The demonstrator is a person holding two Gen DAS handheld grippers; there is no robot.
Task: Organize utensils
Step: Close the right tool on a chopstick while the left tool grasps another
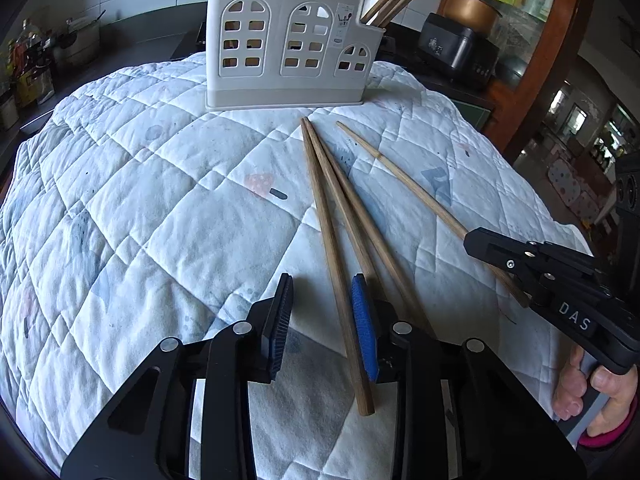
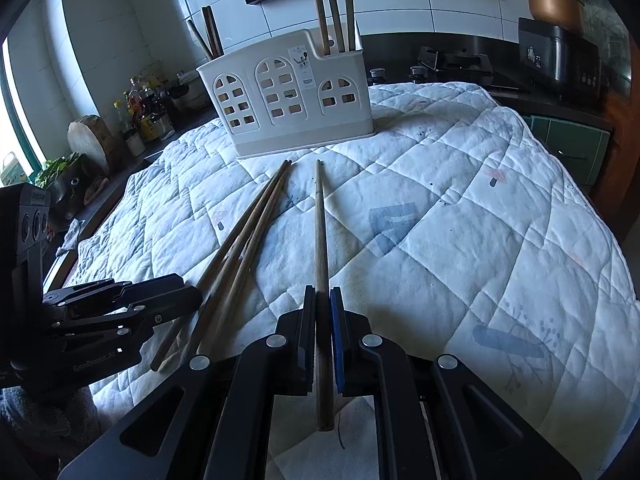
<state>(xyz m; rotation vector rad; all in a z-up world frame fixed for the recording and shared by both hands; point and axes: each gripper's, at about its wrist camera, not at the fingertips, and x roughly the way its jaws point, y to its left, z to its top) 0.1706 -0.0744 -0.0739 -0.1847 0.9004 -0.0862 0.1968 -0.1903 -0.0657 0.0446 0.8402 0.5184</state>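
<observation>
Three wooden chopsticks lie on a quilted white cloth (image 1: 160, 184) spread over the table, in front of a cream plastic utensil holder (image 1: 288, 44) whose walls are cut with arched windows. The holder stands upright at the far side of the cloth, and more chopsticks (image 2: 332, 4) stand on end in its low right-hand compartment, leaning slightly.

In the left wrist view, two darker chopsticks (image 1: 332, 232) lie with their thin tips almost touching just short of the holder's base, their long axes running back toward the camera and spreading apart into a narrow V. The left gripper (image 1: 322, 312) straddles the left one of the pair: the stick passes between the two pads, close to the blue pad (image 1: 364, 328), and the jaws stand part-way apart with a clear gap on the other side. The pads do not appear to press on it, though the angle makes this hard to judge.

The third, paler chopstick (image 1: 404, 178) lies apart to the right, its tip likewise aimed at the holder. The right gripper (image 2: 323, 292) pinches it near the thick end, jaws drawn tight on either side, so the stick runs straight along the gripper's line and its butt sticks out behind the pads. A hand (image 1: 600, 392) with a pink cuff grasps the right gripper's handle.
</observation>
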